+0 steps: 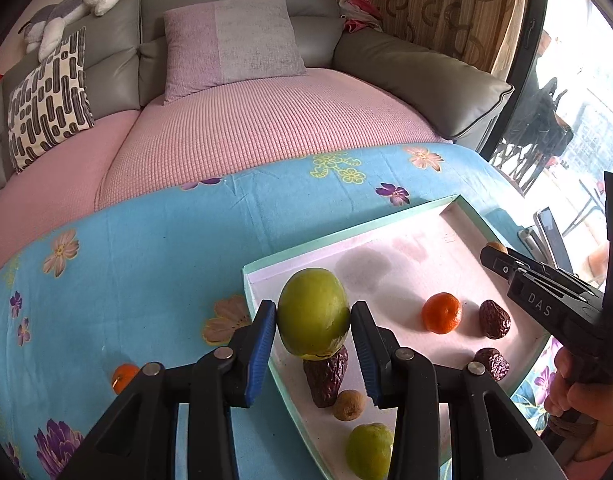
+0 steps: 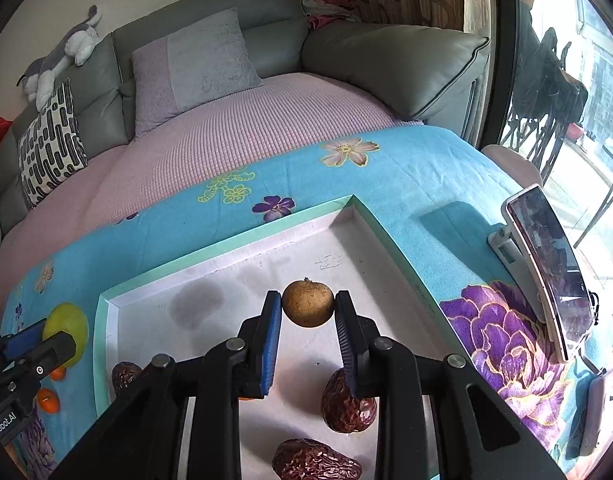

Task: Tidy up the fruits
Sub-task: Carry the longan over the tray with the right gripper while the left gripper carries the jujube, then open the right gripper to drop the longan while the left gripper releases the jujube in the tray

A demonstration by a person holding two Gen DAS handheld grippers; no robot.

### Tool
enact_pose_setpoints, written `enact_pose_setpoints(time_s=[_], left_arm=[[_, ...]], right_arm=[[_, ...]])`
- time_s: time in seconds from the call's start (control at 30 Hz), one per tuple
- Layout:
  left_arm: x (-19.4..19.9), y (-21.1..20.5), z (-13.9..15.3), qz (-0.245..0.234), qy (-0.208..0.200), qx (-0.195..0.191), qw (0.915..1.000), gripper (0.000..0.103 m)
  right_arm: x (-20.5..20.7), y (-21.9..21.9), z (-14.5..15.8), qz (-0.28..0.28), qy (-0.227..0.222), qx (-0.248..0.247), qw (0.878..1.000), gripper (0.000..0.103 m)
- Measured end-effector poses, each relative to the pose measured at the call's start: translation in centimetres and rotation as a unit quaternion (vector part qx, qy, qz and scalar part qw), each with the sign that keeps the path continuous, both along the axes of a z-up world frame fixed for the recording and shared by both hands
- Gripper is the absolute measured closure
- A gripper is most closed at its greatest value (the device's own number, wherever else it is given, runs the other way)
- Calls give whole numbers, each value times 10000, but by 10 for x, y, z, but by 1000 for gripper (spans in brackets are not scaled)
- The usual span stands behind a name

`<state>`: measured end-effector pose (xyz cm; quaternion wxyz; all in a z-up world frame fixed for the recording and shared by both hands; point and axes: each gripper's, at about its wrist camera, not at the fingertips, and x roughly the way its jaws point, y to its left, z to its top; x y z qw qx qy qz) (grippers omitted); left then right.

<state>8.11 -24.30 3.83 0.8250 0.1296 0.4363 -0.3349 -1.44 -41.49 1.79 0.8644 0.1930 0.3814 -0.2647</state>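
My left gripper (image 1: pixel 312 316) is shut on a green fruit (image 1: pixel 313 313), held above the near left corner of a shallow green-rimmed tray (image 1: pixel 346 236). Inside the tray lie a mandarin (image 1: pixel 441 313), wrinkled red dates (image 1: pixel 493 319), a brown longan (image 1: pixel 349 405) and a second green fruit (image 1: pixel 368 456). My right gripper (image 2: pixel 307 309) is shut on a brown longan (image 2: pixel 307 303) over the tray's white floor (image 2: pixel 242 280), with red dates (image 2: pixel 347 404) lying below it. The left gripper with its green fruit (image 2: pixel 65 330) shows at the left edge of the right wrist view.
The tray rests on a blue flowered cloth (image 1: pixel 146 248). A mandarin (image 1: pixel 122 376) lies on the cloth left of the tray, and two small mandarins (image 2: pixel 48 400) show there in the right wrist view. A phone on a stand (image 2: pixel 546 264) stands right of the tray. A grey sofa (image 1: pixel 234 0) lies behind.
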Motion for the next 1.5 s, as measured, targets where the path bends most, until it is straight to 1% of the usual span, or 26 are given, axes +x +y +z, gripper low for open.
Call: enact_pose_setpoints(time_s=[0.13,0.27,0.37,0.5,0.67,0.9,1.33,1.5], left_arm=[[7,-13,-11,-24,67,118,9999,62],[15,-19,-25,33,186,263,9995,62],[20,-23,-35,97,274,343,9990,62],[24,-23,-44,144,366,380,9985,62],[27,-24,-51,172,441,416,9980,62],[28,-24,-50,188,434,407,9981,62],[27,-26,-50,180,481,441,9977,62],[25,-24,-44,180,456,361,9981,60]], right_arm=[[4,-6,-9,-44,80,66,9999,74],[4,-10,-17,-52,95,163,9998,74],[7,-9,-22,-37,194,159,9997,74],[10,-10,-30,-51,337,203,9992,74],[13,-9,-37,-28,407,266,9988,74],[17,-9,-44,-19,541,300,9981,74],[19,-6,-45,36,661,190,9976,74],[19,-7,-45,29,648,186,9977,74]])
